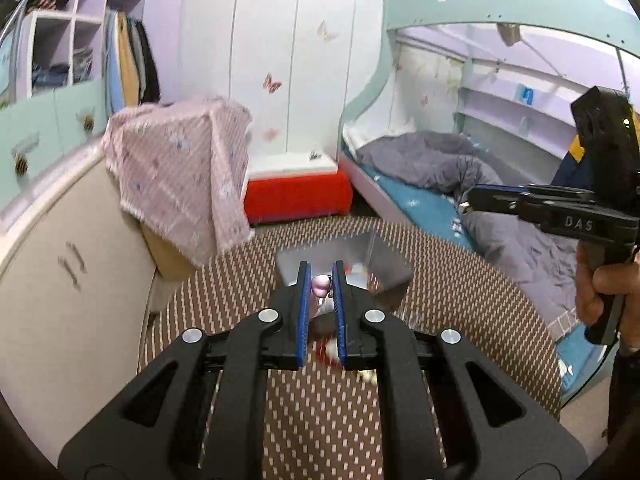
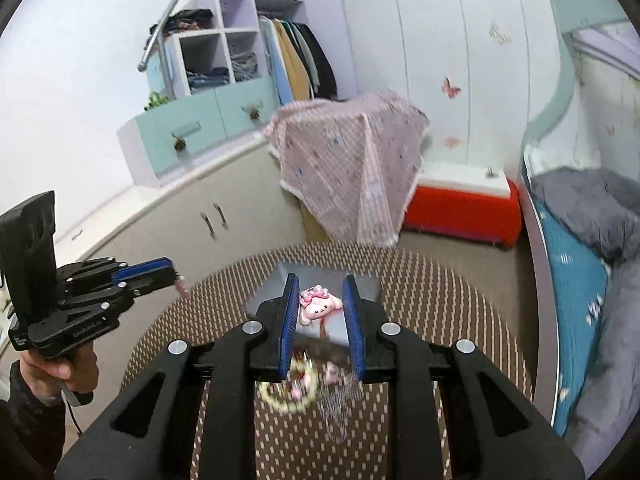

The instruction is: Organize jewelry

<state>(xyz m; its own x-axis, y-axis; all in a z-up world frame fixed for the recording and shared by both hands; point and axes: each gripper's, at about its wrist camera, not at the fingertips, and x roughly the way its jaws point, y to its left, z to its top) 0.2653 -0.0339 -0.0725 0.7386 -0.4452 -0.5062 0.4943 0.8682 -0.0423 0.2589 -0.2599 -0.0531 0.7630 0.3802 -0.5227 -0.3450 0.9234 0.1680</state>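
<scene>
Bedroom setting; round table (image 2: 440, 300) under a woven dotted cover, with a shiny metal box (image 2: 360, 280) on it. Left gripper (image 1: 321, 280) pinches a small pink bead piece (image 1: 321, 284); right gripper (image 2: 320, 300) clamps a glossy pink cartoon charm (image 2: 318, 306). Both judged light, hard, slippery; grip the bodies, not dangling chains

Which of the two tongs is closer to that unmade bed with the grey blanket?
The right tongs. From the left-hand camera they hang beside the turquoise-framed bed with the rumpled grey blanket, near its edge. The left tongs sit over the round brown patterned table, farther from it.
</scene>
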